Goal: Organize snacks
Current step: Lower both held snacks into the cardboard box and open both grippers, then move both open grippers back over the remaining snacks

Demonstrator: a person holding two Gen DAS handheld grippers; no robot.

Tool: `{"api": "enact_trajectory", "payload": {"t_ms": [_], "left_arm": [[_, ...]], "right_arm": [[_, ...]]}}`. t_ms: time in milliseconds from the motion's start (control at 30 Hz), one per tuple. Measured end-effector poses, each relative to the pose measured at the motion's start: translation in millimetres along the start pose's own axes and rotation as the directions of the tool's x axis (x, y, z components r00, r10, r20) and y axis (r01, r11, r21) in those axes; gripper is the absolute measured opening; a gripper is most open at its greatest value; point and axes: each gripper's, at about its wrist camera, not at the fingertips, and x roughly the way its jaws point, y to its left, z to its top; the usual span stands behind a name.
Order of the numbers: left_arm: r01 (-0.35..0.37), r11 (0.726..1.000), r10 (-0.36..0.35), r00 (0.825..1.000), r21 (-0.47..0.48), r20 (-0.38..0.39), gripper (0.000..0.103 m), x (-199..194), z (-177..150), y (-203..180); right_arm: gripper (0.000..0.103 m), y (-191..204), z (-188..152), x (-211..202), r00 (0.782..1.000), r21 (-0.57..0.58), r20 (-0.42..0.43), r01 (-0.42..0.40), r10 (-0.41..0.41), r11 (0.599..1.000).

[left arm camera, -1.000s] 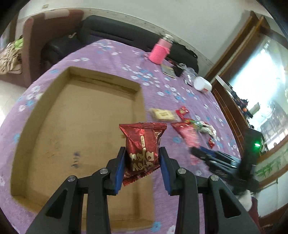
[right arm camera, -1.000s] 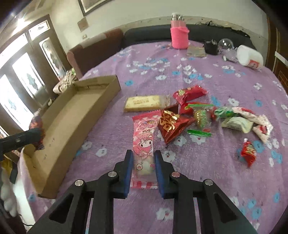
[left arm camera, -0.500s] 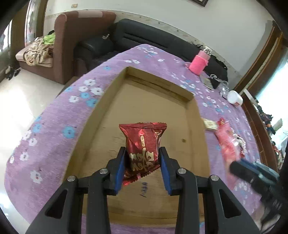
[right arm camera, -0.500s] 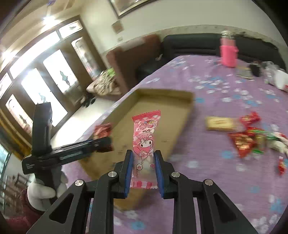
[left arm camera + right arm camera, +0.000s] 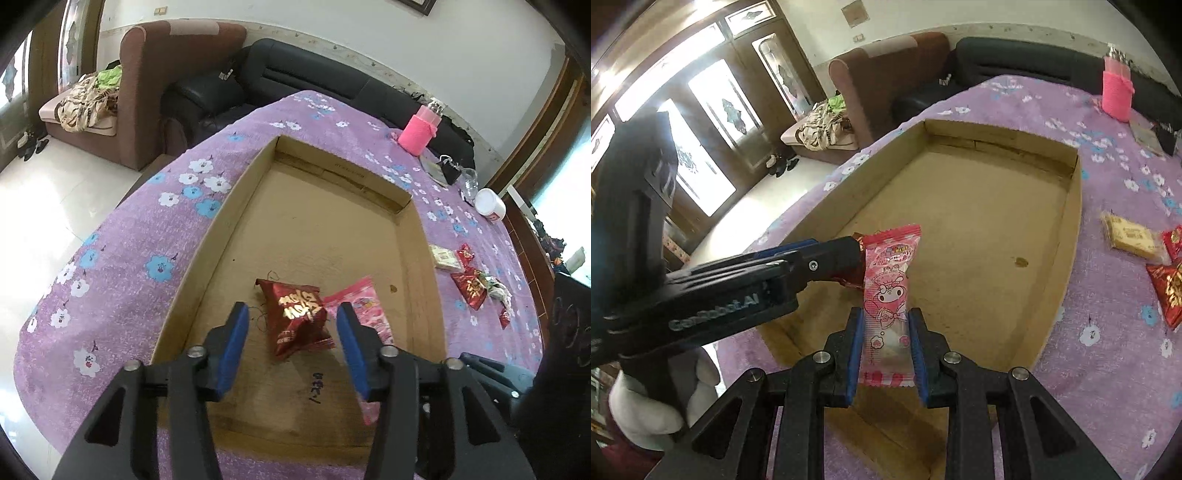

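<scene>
The left gripper (image 5: pixel 291 339) has just been opening; its blue pads stand apart from the crinkled dark-red foil snack packet (image 5: pixel 297 319), which lies between them over the floor of the shallow brown cardboard tray (image 5: pixel 421 236). The right gripper (image 5: pixel 885 339) pinches the long pink cartoon-printed snack wrapper (image 5: pixel 888 295) upright above the tray's near end.
</scene>
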Motion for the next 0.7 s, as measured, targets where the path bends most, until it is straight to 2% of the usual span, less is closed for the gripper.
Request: {"api": "enact_trajectory", "payload": {"t_ms": [67, 233, 400, 533, 600, 700], "left_arm": [[0.010, 1.000, -0.010, 1.000, -0.002, 0.012, 0.052, -5.9, -0.2, -1.6], [0.030, 1.000, -0.030, 0.997, 0.002, 0.071, 0.060, -28.0, 1.0, -6.4], [0.070, 0.997, -0.071, 0.992, 0.018, 0.100, 0.062, -43.6, 2.5, -19.2], [0.105, 0.992, -0.112, 0.988, 0.070, 0.102, 0.071, -52.4, 0.1, -44.2], [0.129, 0.988, -0.137, 0.986, 0.090, 0.096, 0.072, -53.1, -2.5, -56.2], [0.190, 0.974, -0.199, 0.978, 0.120, 0.062, 0.072, -51.8, -6.9, -74.6]], "right_arm": [[0.029, 0.0, 0.1, -5.2, 1.000, 0.001, 0.006, -0.009, 0.009, 1.000], [0.036, -0.4, 0.8, -37.7, 0.996, -0.010, 0.086, 0.015, -0.014, 1.000], [0.036, -21.1, -7.8, -89.8, 0.981, 0.062, 0.187, 0.044, -0.054, 0.997], [0.042, -47.1, -17.9, -127.1, 0.962, 0.144, 0.254, 0.064, -0.100, 0.988], [0.046, -60.5, -25.7, -140.5, 0.955, 0.176, 0.267, 0.081, -0.126, 0.981], [0.046, -77.0, -39.1, -154.4, 0.948, 0.207, 0.271, 0.110, -0.165, 0.972]]}}
